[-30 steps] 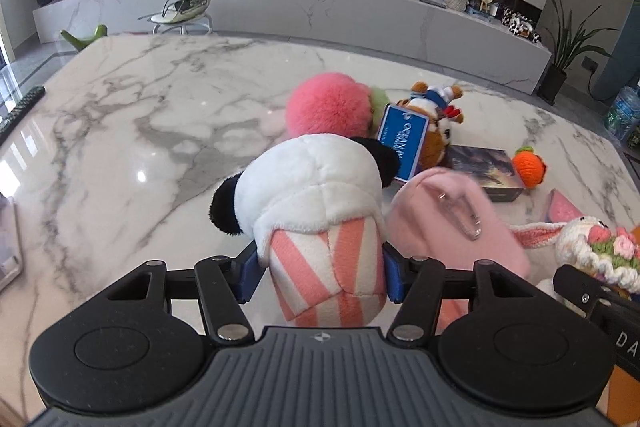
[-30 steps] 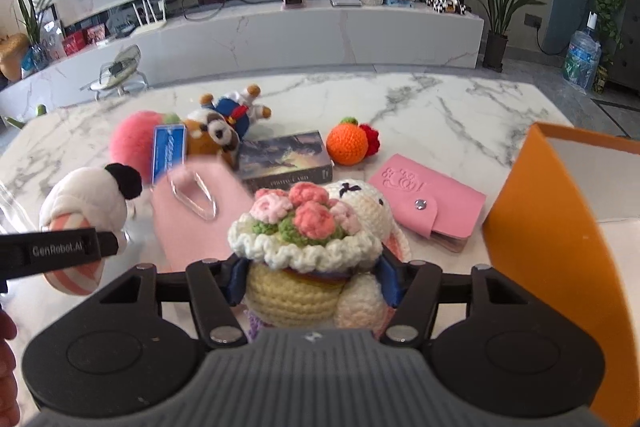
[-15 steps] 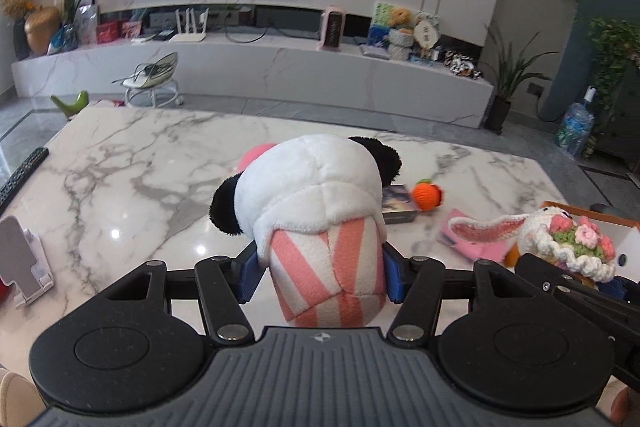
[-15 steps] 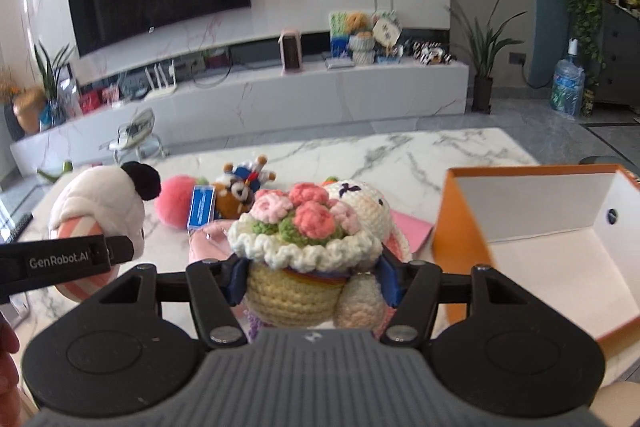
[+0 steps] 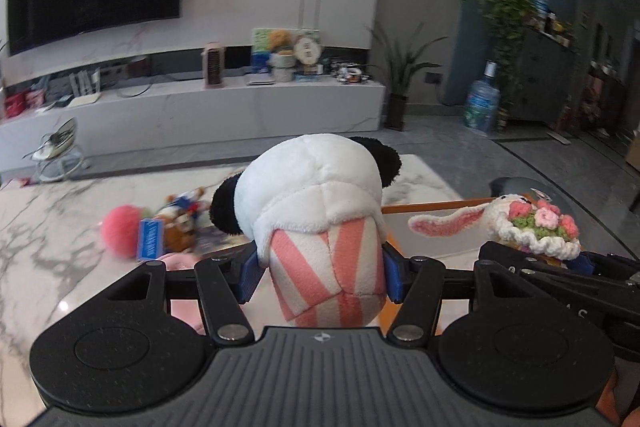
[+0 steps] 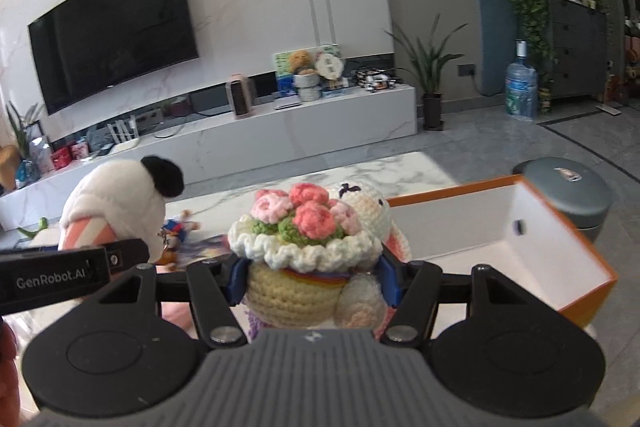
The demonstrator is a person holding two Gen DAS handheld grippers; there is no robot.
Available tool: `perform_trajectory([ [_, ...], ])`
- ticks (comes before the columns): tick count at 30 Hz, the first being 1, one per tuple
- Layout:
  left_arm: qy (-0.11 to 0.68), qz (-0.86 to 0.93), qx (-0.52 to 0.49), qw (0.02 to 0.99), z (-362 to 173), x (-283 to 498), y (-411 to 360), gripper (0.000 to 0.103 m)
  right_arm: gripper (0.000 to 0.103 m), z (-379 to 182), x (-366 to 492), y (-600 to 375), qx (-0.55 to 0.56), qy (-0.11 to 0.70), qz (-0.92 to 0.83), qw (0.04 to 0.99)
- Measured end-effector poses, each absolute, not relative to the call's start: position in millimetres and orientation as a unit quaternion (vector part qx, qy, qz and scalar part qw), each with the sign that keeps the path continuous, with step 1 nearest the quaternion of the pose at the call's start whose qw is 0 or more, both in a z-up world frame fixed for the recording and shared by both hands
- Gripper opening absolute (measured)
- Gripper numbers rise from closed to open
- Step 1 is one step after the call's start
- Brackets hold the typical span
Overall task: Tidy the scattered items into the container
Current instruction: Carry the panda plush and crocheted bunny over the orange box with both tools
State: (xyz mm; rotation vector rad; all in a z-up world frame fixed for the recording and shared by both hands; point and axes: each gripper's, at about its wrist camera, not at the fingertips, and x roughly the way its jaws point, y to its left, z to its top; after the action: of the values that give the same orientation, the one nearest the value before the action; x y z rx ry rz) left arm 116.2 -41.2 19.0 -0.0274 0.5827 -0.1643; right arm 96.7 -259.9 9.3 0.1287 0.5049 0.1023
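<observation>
While left tool (image 5: 320,277) clamps 1 panda plush (image 5: 316,211), right tool (image 6: 312,281) clamps 1 crochet bunny (image 6: 308,259) beside 1 orange box (image 6: 560,239)

The panda toy (image 5: 320,211) sits between the left tongs (image 5: 320,267), with the rabbit doll (image 6: 312,251) in the right tongs (image 6: 314,279) to its right; the box (image 6: 560,247) stands right of both; other toys (image 5: 168,227) lie behind on the desk (image 5: 48,227).

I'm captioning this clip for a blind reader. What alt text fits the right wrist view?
The right gripper is shut on a crocheted bunny topped with pink flowers, held beside an open orange box with a white inside. To the left, the left gripper holds a panda plush above a marble table; a living room with a wall TV lies behind.
</observation>
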Motion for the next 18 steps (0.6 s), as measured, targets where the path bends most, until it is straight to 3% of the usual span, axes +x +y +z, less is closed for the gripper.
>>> perform_trajectory([
  [6,0.282,-0.127,0.008,0.951,10,135,-96,0.069,0.064,4,113,-314,0.066,0.256,0.018,0.964],
  [18,0.375,-0.165,0.043,0.911,-41,196,-144,0.069,0.065,-44,197,-367,0.070,0.343,0.061,0.935],
])
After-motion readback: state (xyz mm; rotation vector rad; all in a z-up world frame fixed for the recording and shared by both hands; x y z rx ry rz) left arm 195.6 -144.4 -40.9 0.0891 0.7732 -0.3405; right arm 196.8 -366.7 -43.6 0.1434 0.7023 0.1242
